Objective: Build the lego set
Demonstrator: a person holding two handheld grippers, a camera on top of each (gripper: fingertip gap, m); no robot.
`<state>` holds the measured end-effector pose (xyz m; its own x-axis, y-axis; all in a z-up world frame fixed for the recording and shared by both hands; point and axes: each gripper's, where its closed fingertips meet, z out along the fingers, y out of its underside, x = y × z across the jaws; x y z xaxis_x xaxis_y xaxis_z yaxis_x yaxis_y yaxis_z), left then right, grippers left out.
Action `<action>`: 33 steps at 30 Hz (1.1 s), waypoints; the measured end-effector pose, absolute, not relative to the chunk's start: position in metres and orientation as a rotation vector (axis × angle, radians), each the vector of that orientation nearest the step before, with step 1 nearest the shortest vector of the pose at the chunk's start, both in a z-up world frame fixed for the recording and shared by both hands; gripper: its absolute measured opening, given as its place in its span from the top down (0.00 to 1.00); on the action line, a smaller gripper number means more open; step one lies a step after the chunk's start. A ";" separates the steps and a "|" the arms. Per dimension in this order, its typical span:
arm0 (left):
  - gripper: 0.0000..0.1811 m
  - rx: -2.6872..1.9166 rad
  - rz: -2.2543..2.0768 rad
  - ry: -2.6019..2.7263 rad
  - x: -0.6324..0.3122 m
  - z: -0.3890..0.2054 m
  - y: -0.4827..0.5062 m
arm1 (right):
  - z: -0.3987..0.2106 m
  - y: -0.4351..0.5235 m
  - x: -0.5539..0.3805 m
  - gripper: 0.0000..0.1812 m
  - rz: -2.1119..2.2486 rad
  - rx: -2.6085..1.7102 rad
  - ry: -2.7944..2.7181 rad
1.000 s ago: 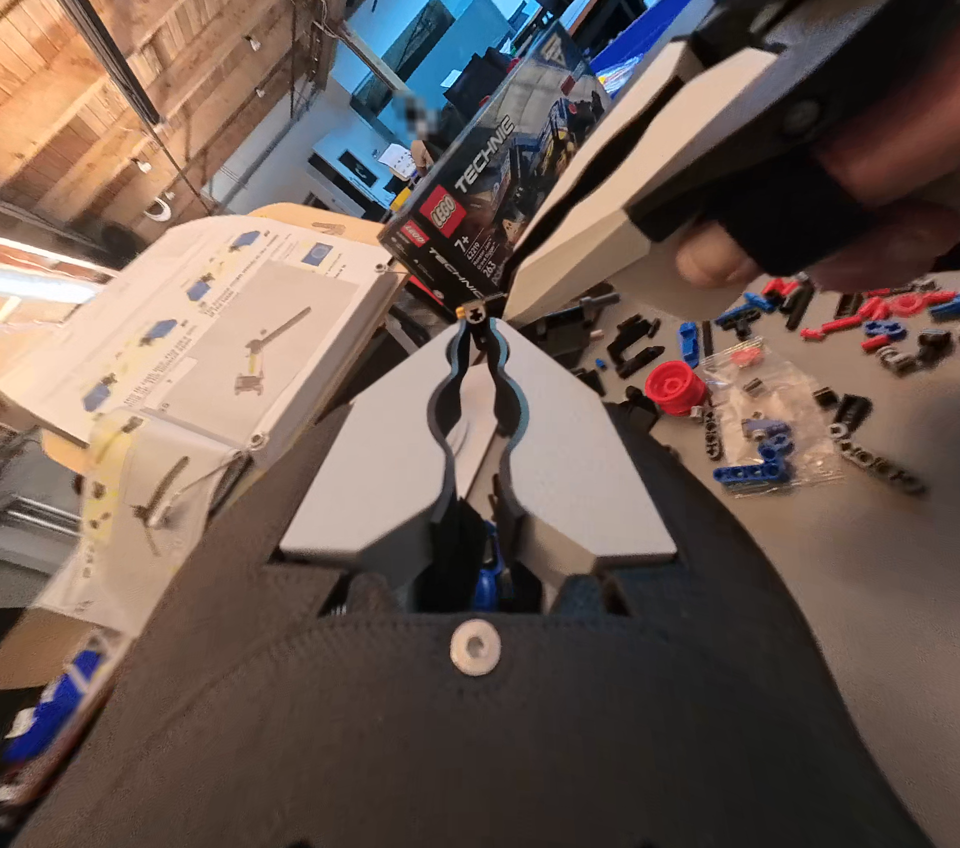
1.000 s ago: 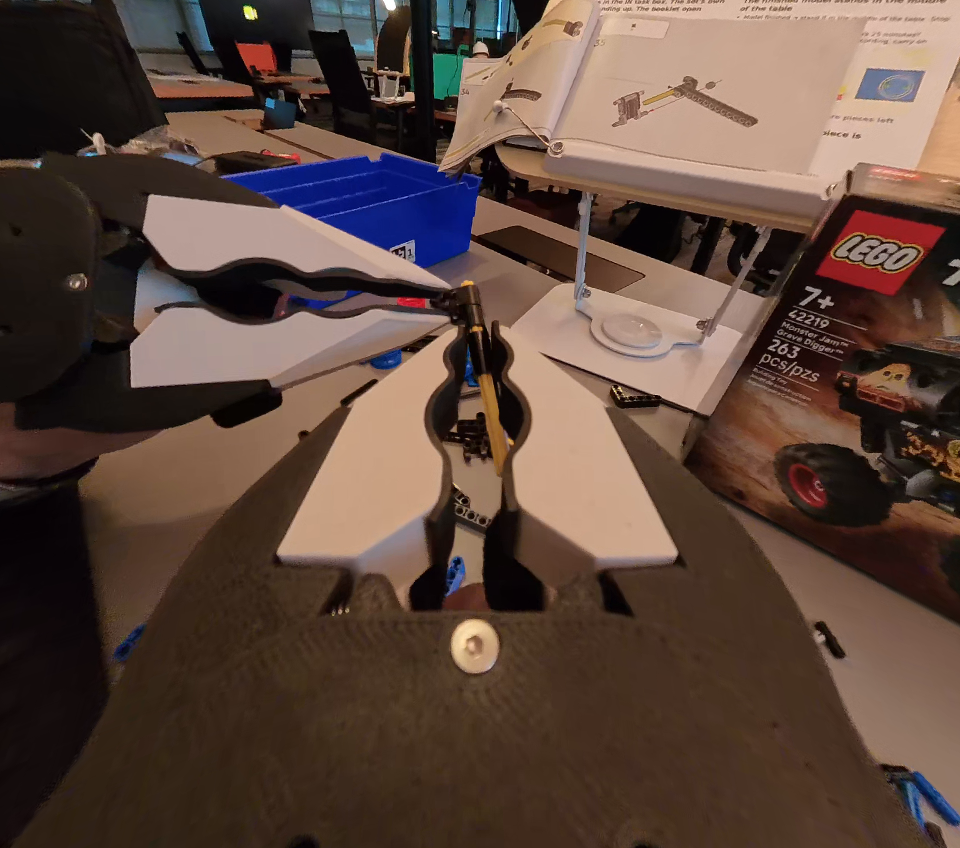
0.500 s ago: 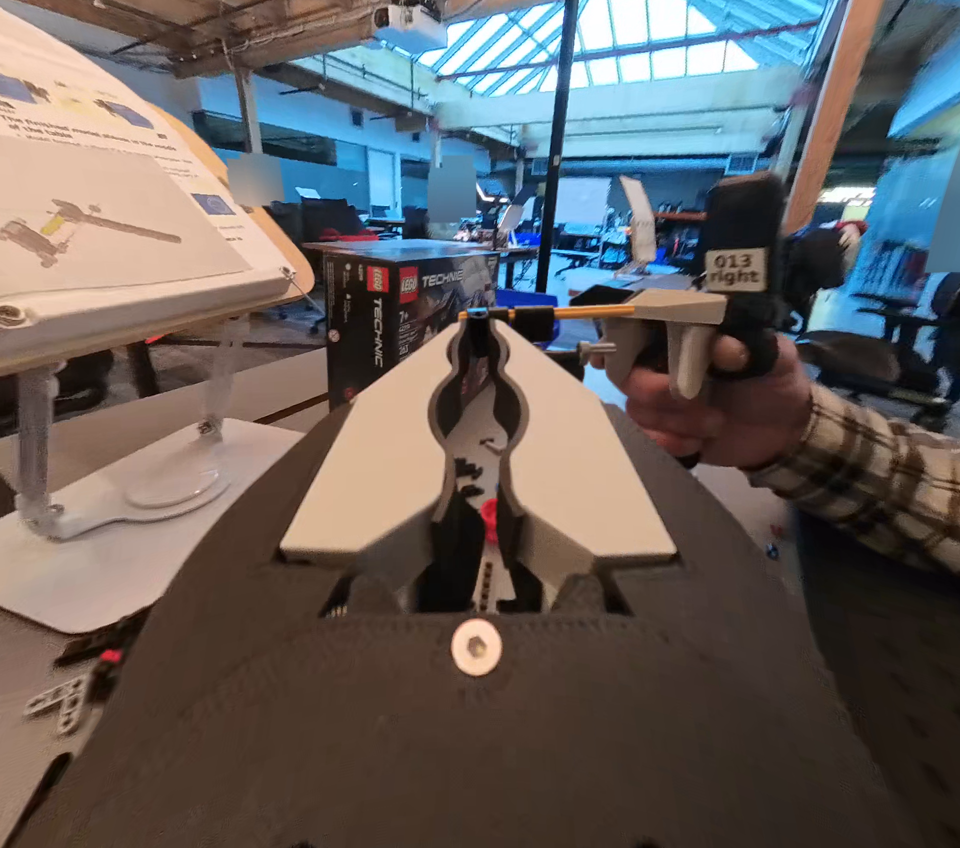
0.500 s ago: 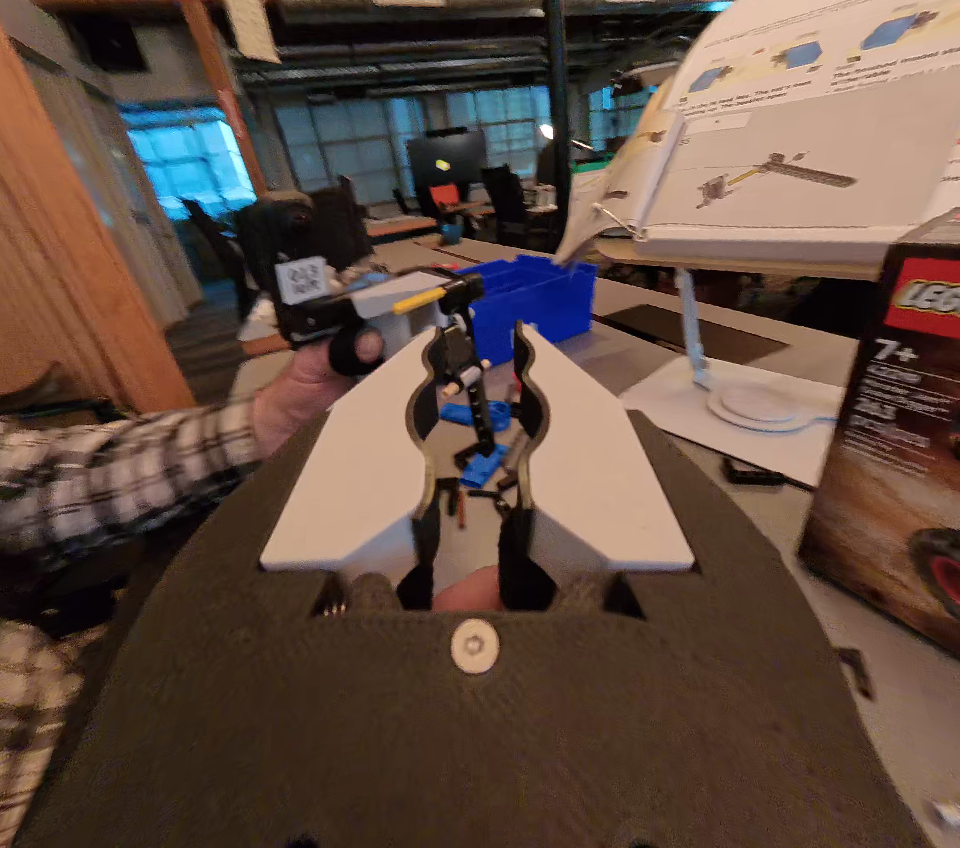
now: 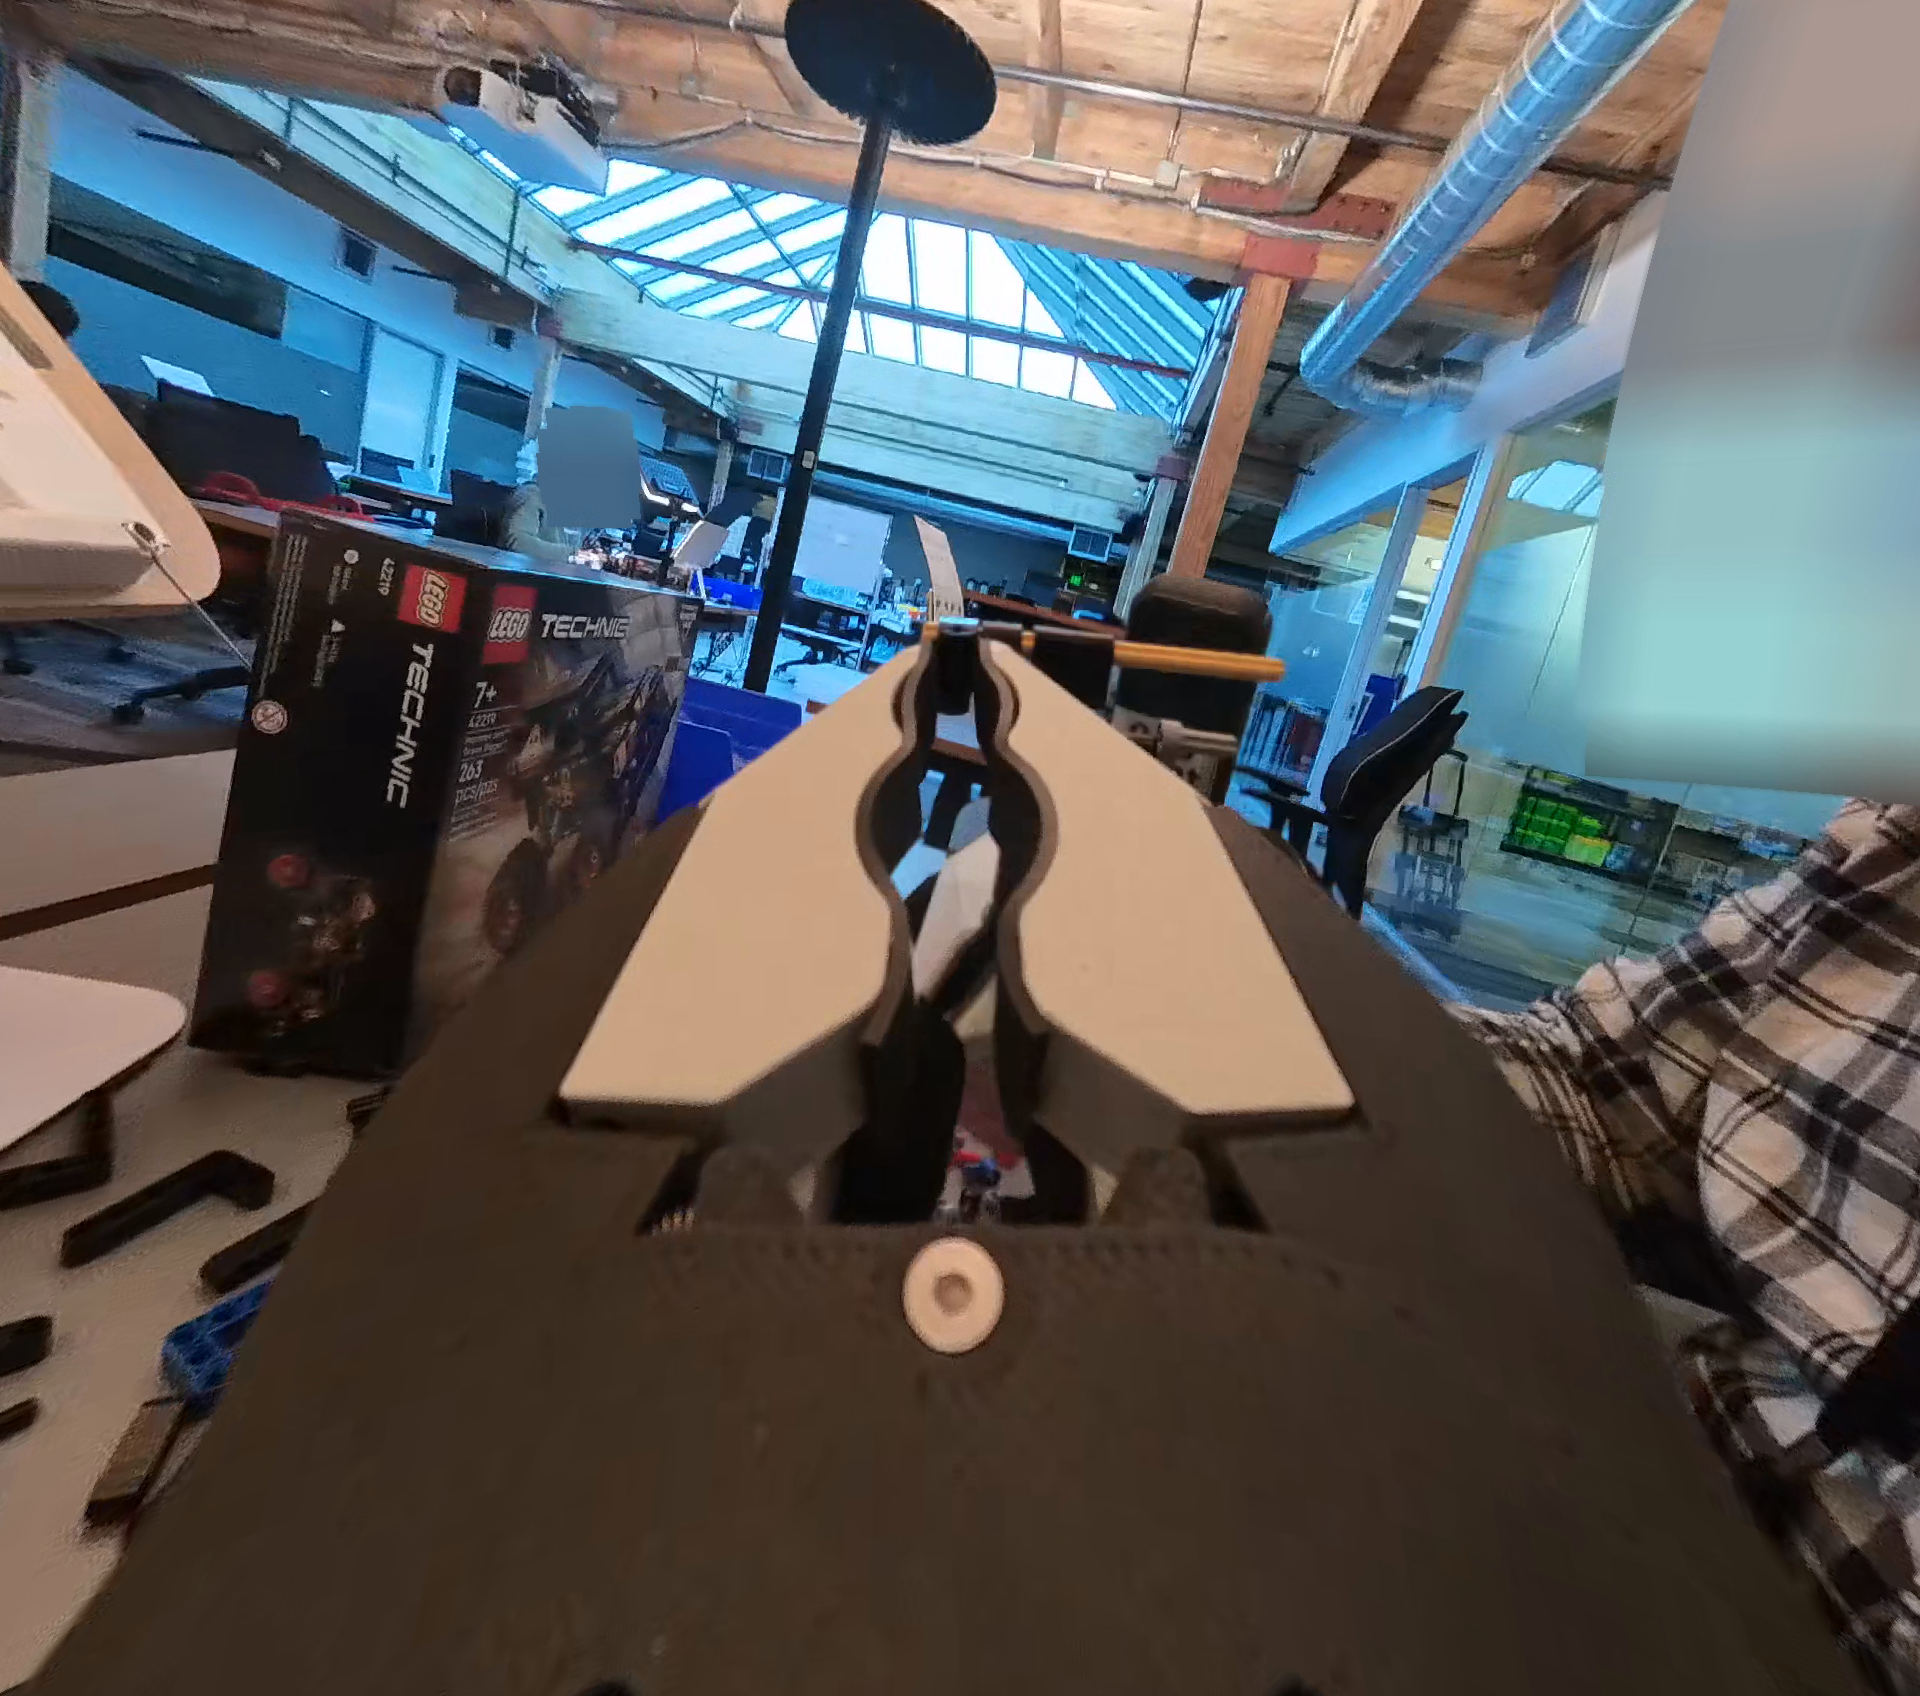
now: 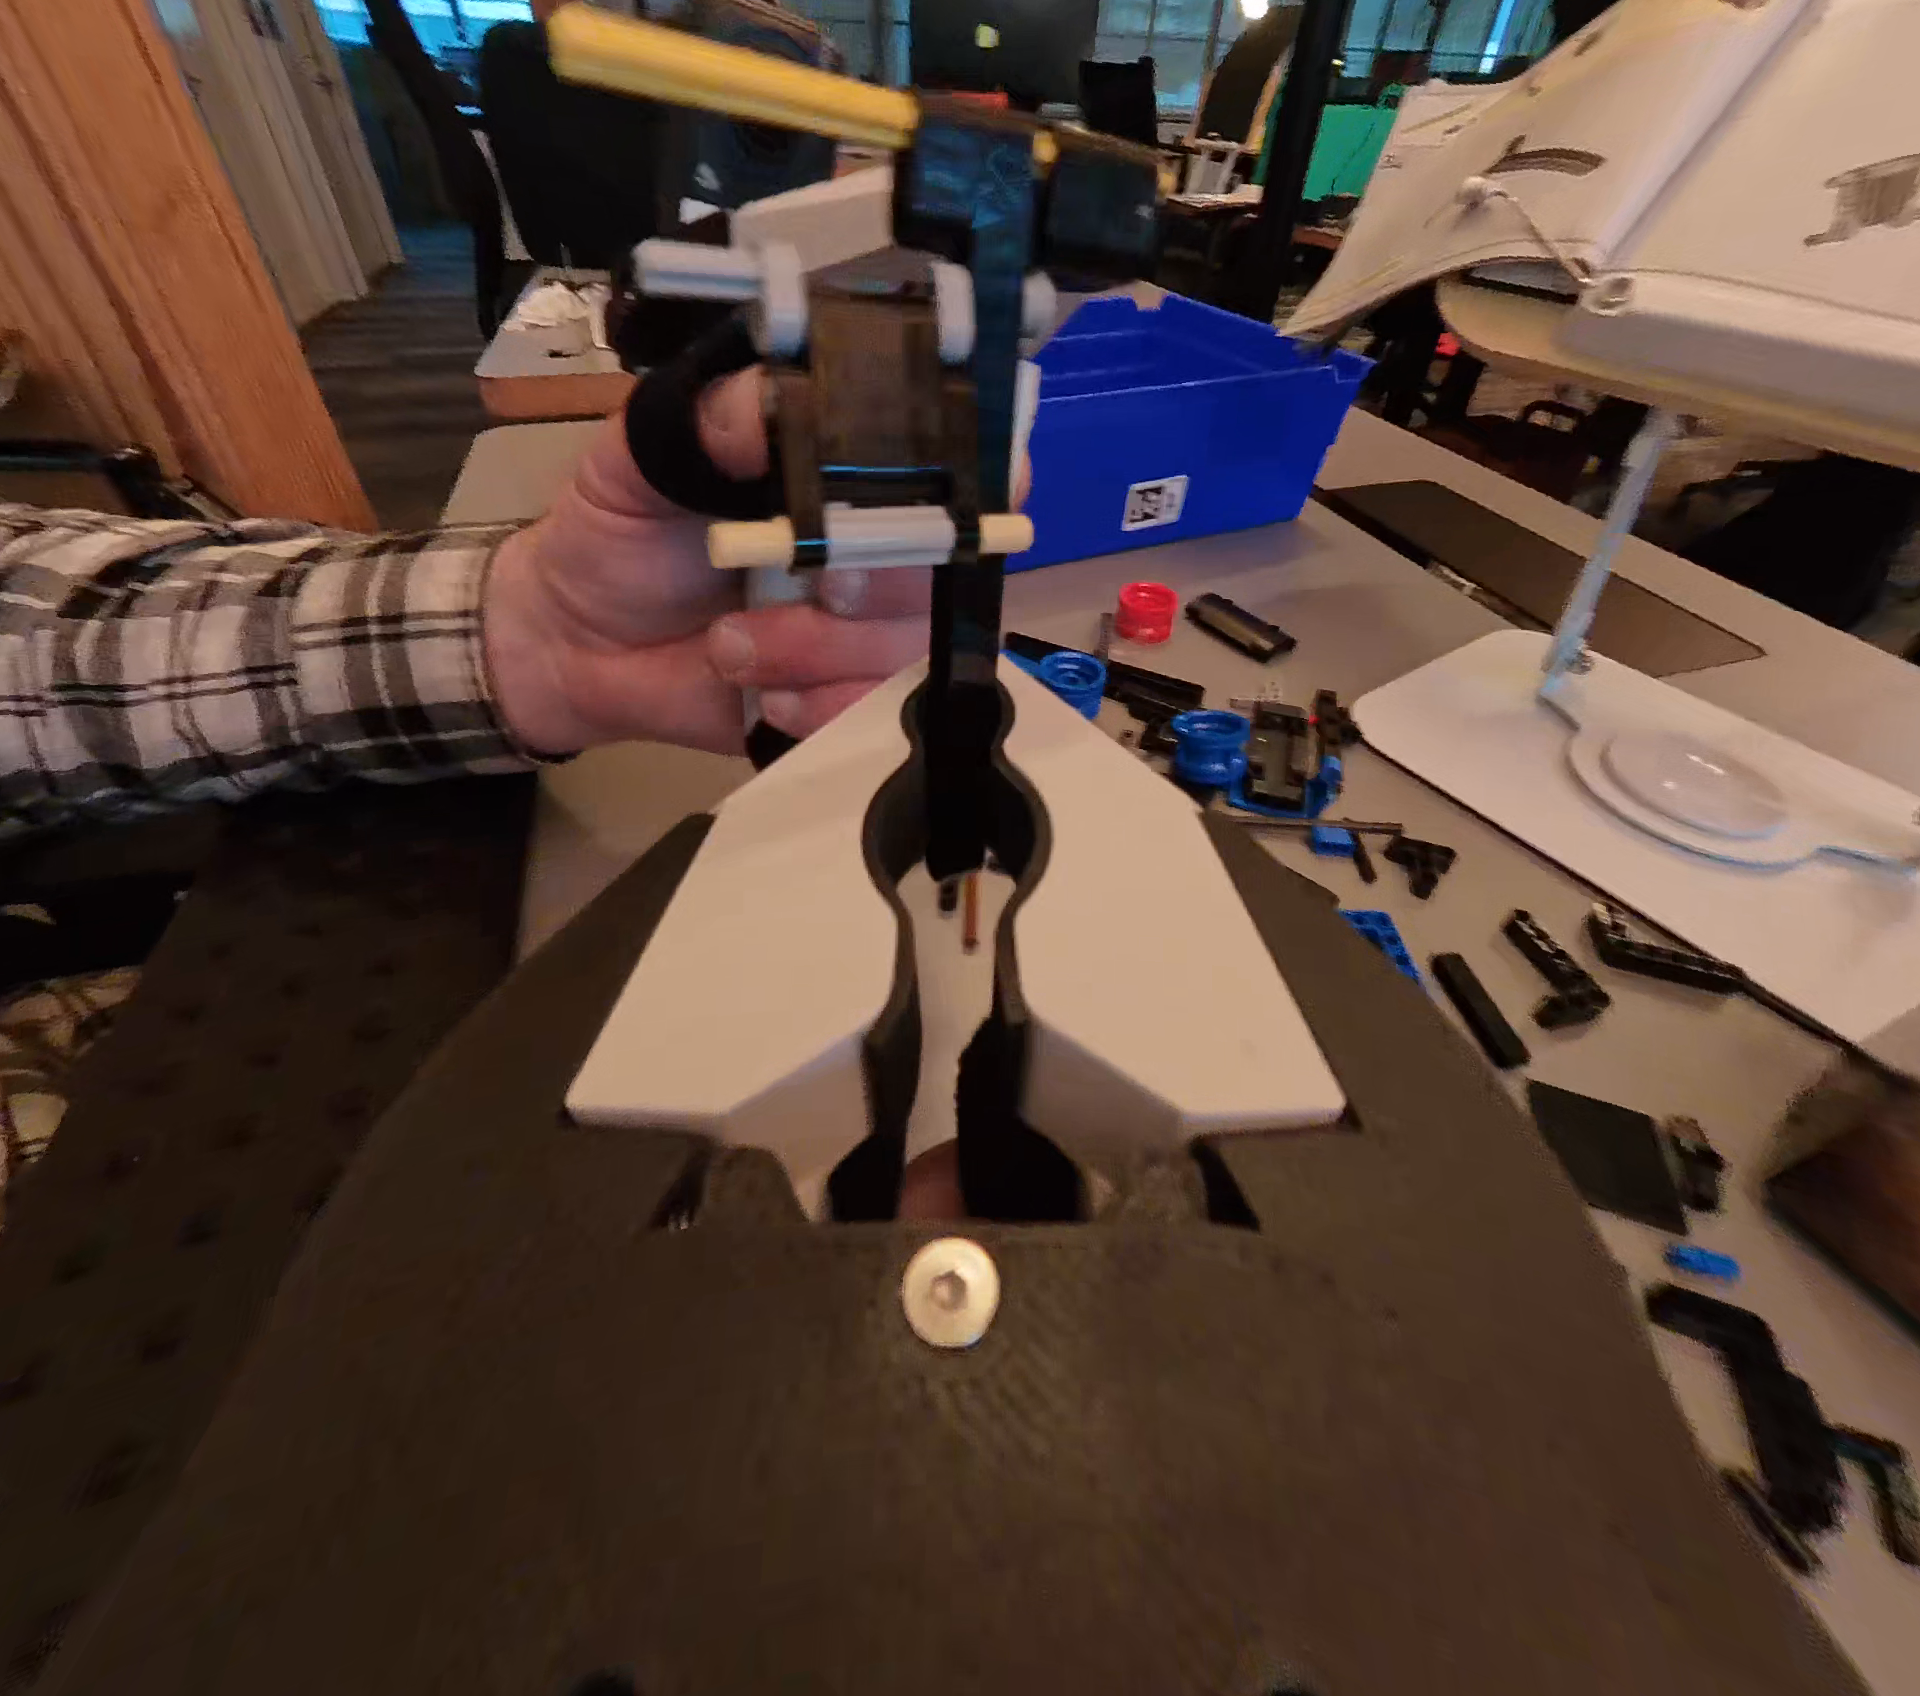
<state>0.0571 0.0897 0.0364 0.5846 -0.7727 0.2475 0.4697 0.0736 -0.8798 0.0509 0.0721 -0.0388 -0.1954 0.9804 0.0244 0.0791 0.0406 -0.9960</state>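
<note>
The left gripper [image 5: 957,672] pinches a smooth yellow axle [image 5: 1195,660] at its black connector. The right gripper [image 6: 961,716] clamps the assembly's long black beam [image 6: 971,607], held high above the table [image 6: 1351,576].

Printed writing is borne by a dark box [image 5: 436,773] standing on the bench [image 5: 94,836]: red square brand logos, white lettering running across and down its faces, and small white numerals and round marks; none of it is repeated here. A white sticker [image 6: 1155,503] with a black code mark is seen on the front of the blue bin [image 6: 1226,389]. Lines of small print and step diagrams are carried by the booklet [image 6: 1558,119] on the white stand [image 6: 1455,711]; they are too blurred to be read.
</note>
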 end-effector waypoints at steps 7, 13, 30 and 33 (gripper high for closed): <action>0.85 -1.308 -0.704 0.492 0.053 0.028 0.085 | -0.047 0.105 0.068 0.99 0.828 -1.067 -1.495; 0.74 -1.450 -0.436 0.732 0.059 0.003 0.078 | -0.067 0.100 0.064 1.00 0.585 -0.970 -1.633; 0.79 -1.895 0.055 1.233 0.044 -0.066 0.061 | -0.104 0.094 0.065 0.99 0.285 -0.894 -1.842; 0.77 -1.910 0.149 1.277 0.043 -0.066 0.065 | -0.107 0.097 0.065 0.99 0.262 -0.917 -1.845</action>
